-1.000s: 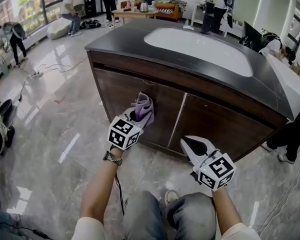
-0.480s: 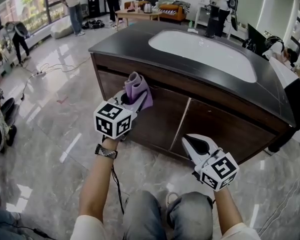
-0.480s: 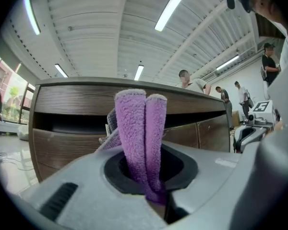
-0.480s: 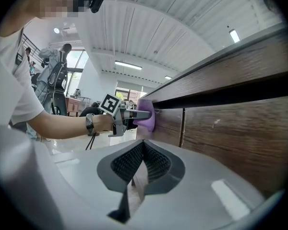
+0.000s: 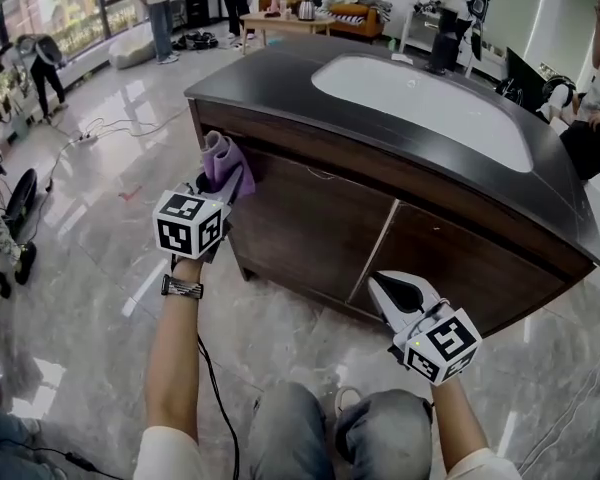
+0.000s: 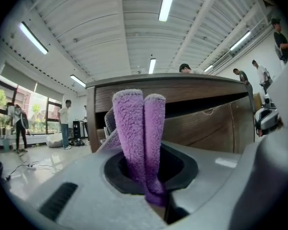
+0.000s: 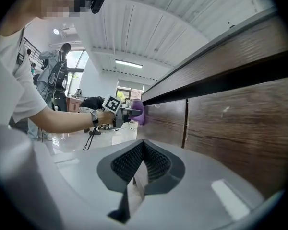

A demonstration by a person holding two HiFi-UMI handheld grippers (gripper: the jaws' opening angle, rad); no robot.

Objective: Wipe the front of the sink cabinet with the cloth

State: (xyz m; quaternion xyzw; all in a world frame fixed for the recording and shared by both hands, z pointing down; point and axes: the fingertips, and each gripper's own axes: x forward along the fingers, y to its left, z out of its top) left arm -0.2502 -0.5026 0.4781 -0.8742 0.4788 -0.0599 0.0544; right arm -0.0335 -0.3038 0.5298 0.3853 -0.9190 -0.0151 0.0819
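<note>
L gripper (image 5: 213,186): my jaws pinch purple cloth (image 5: 226,162) at cabinet front (image 5: 310,223), left corner.
R gripper (image 5: 393,290): jaws together, empty.
Risk: cloth could slip past corner & miss panel.

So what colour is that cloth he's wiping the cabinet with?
Purple, a fuzzy cloth clamped in the left gripper; the left gripper view shows it best.

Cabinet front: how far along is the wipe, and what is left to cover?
Done: the cloth is picked up and clamped in the shut left claw. No wiped streaks show on the wood, so coverage can't be judged. In hand: the cloth sits at the upper left corner of the cabinet front, seemingly against it. Left: probably the left door and right door. The right claw is shut, empty, low by the right door.
</note>
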